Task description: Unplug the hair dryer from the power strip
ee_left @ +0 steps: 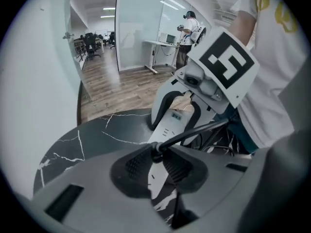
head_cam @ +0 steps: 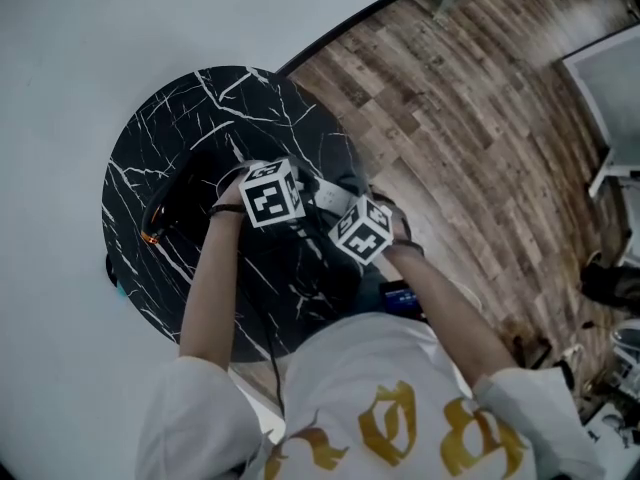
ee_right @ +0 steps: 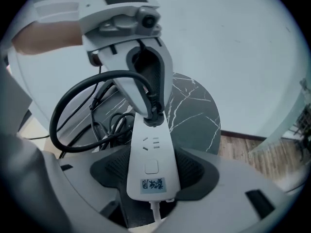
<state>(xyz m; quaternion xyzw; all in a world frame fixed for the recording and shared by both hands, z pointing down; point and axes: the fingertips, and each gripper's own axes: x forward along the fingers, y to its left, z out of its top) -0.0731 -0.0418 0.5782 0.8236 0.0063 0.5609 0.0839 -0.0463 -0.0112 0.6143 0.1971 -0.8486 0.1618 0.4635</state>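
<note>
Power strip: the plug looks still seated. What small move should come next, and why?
Probably pull the left gripper straight away from the power strip while the right gripper holds it. The left jaws are closed on the black plug, which sits in the end socket, and the right jaws clamp the strip's body.

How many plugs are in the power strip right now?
1: a black plug at the far end of the power strip, pinched in the left claw, which may hide another.
</note>
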